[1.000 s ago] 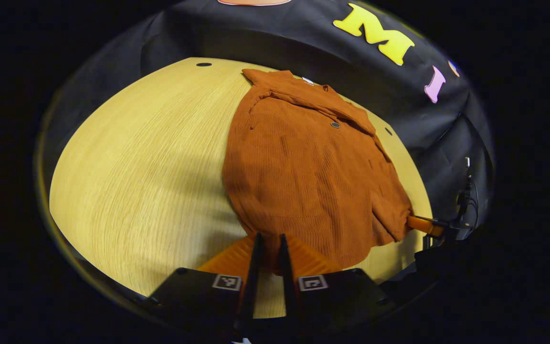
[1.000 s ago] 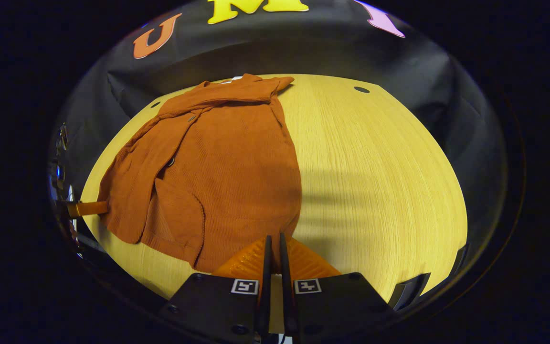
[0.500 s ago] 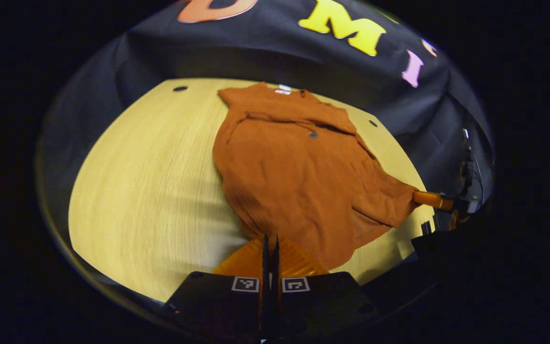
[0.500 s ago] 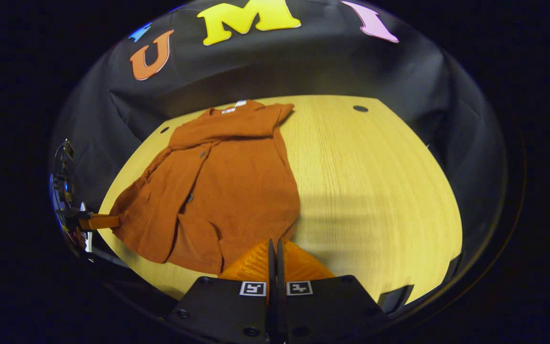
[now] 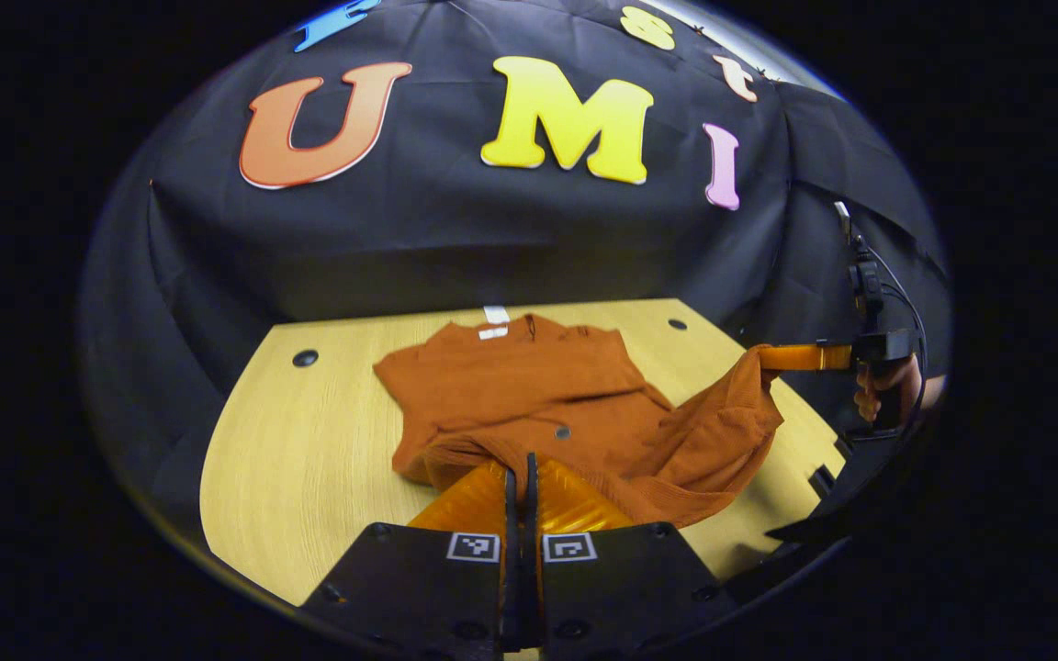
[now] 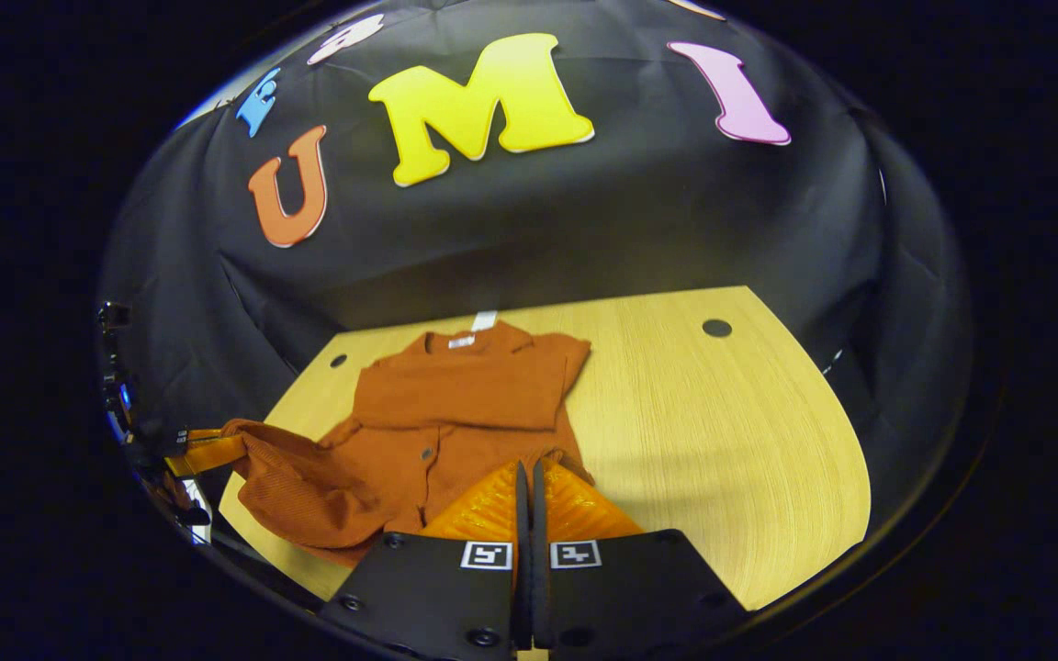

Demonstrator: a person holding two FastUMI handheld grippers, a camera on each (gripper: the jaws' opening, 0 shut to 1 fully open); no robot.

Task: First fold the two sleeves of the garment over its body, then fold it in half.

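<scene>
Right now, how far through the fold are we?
Sleeves look folded over the rust-orange cardigan. In hand: left gripper and right gripper, jaws shut on its hem corners, lifting them off the wooden table. Left: carry the hem to the collar and release.

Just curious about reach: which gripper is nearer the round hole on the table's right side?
Right. The right gripper holds the garment by its hem, with the hole ahead to its right; the left gripper is across the garment from it.
</scene>
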